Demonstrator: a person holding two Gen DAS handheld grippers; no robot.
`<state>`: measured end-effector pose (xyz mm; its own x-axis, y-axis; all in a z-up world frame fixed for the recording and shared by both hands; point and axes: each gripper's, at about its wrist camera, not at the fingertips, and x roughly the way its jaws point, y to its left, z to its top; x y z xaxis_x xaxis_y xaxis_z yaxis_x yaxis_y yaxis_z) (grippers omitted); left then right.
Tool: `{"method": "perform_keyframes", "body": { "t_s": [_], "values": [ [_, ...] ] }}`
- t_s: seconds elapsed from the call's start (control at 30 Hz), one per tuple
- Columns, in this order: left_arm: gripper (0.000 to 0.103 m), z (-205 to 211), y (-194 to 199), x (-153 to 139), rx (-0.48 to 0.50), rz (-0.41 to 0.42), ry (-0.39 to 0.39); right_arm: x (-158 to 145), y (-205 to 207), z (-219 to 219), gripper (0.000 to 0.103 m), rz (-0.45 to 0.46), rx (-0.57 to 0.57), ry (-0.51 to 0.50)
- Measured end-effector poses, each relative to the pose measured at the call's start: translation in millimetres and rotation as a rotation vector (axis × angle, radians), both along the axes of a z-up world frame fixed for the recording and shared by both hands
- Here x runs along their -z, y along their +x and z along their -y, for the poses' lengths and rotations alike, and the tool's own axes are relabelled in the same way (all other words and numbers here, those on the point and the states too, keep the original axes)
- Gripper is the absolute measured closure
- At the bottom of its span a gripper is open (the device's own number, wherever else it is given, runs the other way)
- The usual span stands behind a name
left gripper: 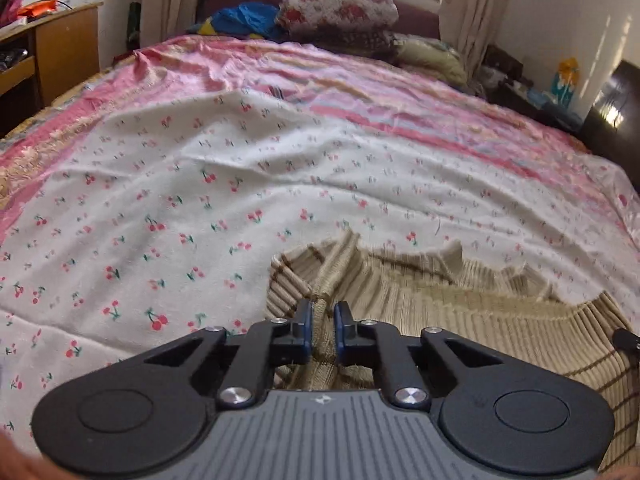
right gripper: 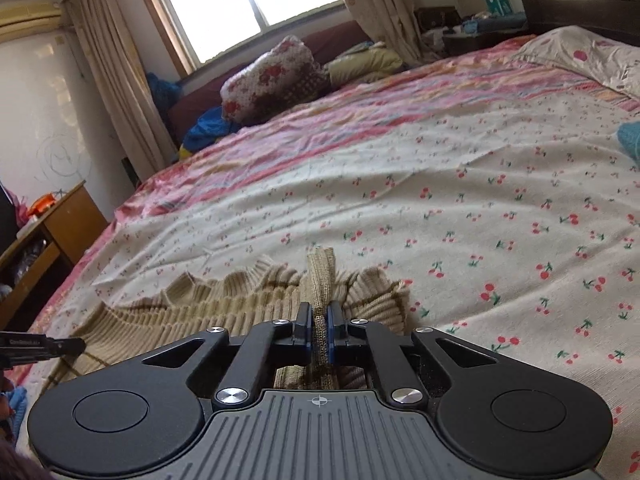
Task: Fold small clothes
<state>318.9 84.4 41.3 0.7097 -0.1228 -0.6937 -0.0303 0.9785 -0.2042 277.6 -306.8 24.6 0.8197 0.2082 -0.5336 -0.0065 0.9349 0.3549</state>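
A: How far along is the folding, do you reckon?

B: Early to middle, I'd judge. The beige ribbed sweater [left gripper: 460, 304] lies rumpled on the cherry-print sheet [left gripper: 200, 200], near the bed's front edge. Its far hem stands up in waves, so no neat fold shows yet. Most of the work looks left to do.

A: And the tools?

B: The right gripper [right gripper: 319, 320] has its blue pads [right gripper: 331, 322] pressed together on a pinched ridge of the sweater's knit. That ridge stands up between the jaws and pokes out beyond the sweater's far hem. The left gripper [left gripper: 322, 322] sits over the sweater's left part with a narrow gap between its pads. Knit shows in that gap, but the view is blurred there, so I cannot tell whether it grips the cloth or only hovers over it.

A: So the sweater lies under both?

B: Yes, directly under and ahead of each gripper, spreading between them. From the right wrist view, the left tool's black tip enters at the sweater's left side. A blue knitted item [right gripper: 630, 140] lies well apart from the sweater, off to its right on the same sheet.
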Motion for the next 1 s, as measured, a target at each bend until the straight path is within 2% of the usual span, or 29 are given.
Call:
{"method": "perform_keyframes", "body": {
  "t_s": [0.13,0.2,0.27,0.37,0.43,0.57,0.67,0.77,0.83,0.9,1.0],
  "values": [
    [0.088,-9.5,-6.1,-15.6,-0.041,0.082,-0.050,-14.0,-7.0,7.9,0.097,0.075,0.019,0.054],
    [0.093,-12.0,-5.2,-17.5,-0.068,0.108,-0.040,-17.0,-7.8,11.6,0.097,0.097,0.040,0.065],
    [0.093,-15.1,2.6,-9.3,-0.088,0.084,-0.037,-11.7,-3.6,14.2,0.097,0.087,0.064,0.059],
    [0.094,-20.5,12.4,13.1,-0.130,0.026,-0.011,13.1,7.6,15.7,0.097,0.012,0.104,0.017],
    [0.093,-25.6,11.8,23.7,-0.160,0.000,-0.009,24.3,13.4,15.8,0.095,-0.039,0.087,0.005],
    [0.091,-37.5,-2.5,19.0,-0.214,0.019,-0.036,18.9,8.8,18.0,0.091,-0.008,0.099,0.013],
    [0.086,-43.8,-22.4,3.1,-0.254,0.073,-0.059,9.4,0.9,20.9,0.089,0.013,0.133,0.022],
    [0.073,-34.9,-53.0,-11.3,-0.241,0.130,-0.063,-6.8,-11.4,19.0,0.084,0.069,0.181,-0.032],
    [0.067,-21.4,-74.3,-14.6,-0.202,0.166,-0.069,-17.6,-17.9,13.7,0.080,0.094,0.165,-0.047],
    [0.064,-5.0,-88.5,-9.1,-0.154,0.170,-0.077,-23.9,-18.6,1.6,0.077,0.087,0.102,-0.020],
    [0.064,14.4,-94.2,9.8,-0.097,0.138,-0.047,-21.6,-6.0,-32.5,0.074,0.015,-0.030,0.024]
  ]
}}
